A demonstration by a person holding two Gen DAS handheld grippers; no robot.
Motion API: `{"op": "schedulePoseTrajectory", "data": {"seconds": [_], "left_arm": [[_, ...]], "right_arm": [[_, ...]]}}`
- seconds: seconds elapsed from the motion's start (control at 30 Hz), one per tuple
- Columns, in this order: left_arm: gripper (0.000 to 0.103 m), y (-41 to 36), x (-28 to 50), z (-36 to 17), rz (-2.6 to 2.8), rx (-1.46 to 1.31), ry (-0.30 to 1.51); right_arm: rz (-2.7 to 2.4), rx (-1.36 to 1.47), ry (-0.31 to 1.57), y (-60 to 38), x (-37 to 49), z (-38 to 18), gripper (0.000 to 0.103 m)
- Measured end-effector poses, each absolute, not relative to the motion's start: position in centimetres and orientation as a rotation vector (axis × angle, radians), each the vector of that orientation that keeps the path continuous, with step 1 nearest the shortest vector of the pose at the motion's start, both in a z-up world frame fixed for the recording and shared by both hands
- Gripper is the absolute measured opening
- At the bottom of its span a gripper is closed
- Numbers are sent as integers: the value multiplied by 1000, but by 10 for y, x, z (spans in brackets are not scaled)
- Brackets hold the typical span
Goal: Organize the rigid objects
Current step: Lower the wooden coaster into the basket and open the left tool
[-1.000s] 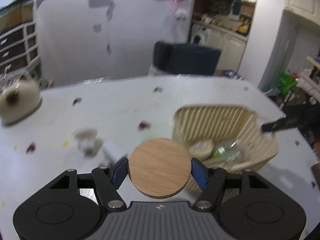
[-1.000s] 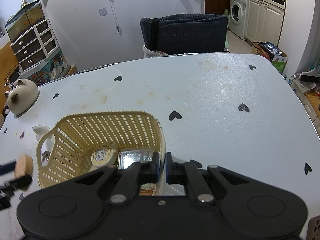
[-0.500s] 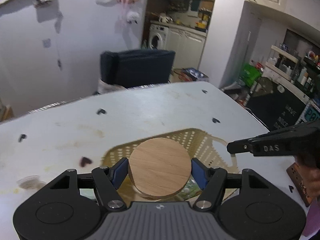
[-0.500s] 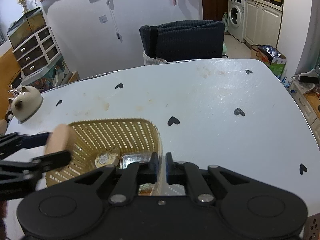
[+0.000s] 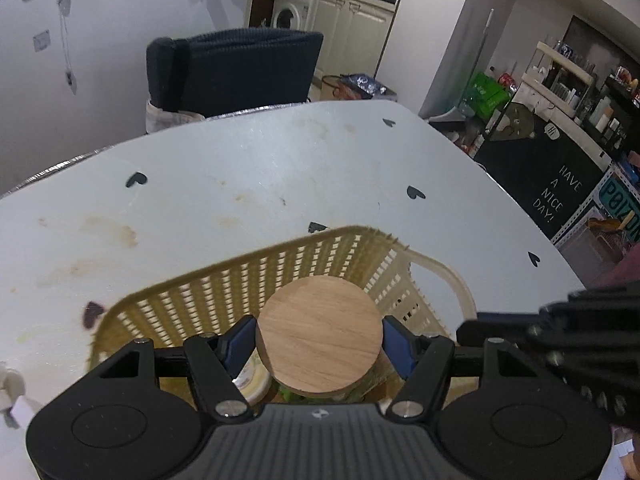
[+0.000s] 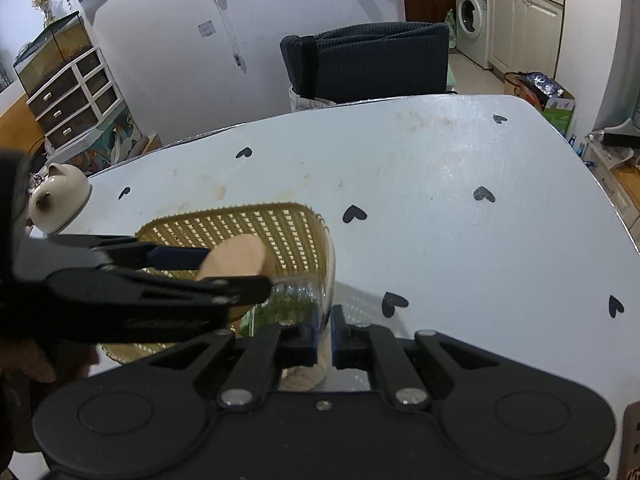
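Since a second ago, the left gripper (image 5: 319, 343) has been travelling from beside the basket (image 5: 224, 280) to a position directly over it, carrying the wooden disc (image 5: 318, 336). Its blue pads (image 5: 240, 342) are pressing on opposite edges of the disc, holding it at about half span, face up and tilted slightly forward.

Nearest the person, the right gripper (image 6: 324, 334) is clamping the near rim of the basket with its jaws almost fully together, steadying it on the table (image 6: 440, 220). Below the disc, a clear bottle (image 6: 296, 300) and a round tin (image 5: 250, 382) are already lying inside the basket. Farther off, a pale teapot (image 6: 58, 196) is sitting at the table edge, well apart from the work.

Risk: the disc is being released from height onto the bottle, so it may bounce or roll out over the rim. The left fingers are also passing close to the right gripper, so a collision could jolt the basket.
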State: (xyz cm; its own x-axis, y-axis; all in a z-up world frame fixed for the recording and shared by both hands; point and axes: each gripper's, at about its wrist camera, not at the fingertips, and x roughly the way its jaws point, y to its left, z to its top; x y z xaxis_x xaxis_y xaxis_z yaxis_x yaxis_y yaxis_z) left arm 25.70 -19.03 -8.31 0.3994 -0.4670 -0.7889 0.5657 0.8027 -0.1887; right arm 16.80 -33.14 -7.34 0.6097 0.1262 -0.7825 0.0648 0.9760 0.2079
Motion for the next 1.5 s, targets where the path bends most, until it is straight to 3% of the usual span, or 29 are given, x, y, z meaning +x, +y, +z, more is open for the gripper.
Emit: {"op": "schedulePoseTrajectory", "data": {"seconds": [0.5, 0.67, 1.03, 1.5], "left_arm": [[68, -216, 282, -111, -653, 89, 1056], [82, -213, 283, -110, -621, 77, 1068], [100, -200, 272, -100, -569, 54, 1068], [103, -172, 249, -61, -542, 0, 967]], "right_arm": [[28, 219, 917, -331, 167, -73, 5], [30, 218, 916, -329, 167, -73, 6], [31, 227, 914, -332, 166, -74, 6], [39, 243, 902, -334, 163, -76, 5]]}}
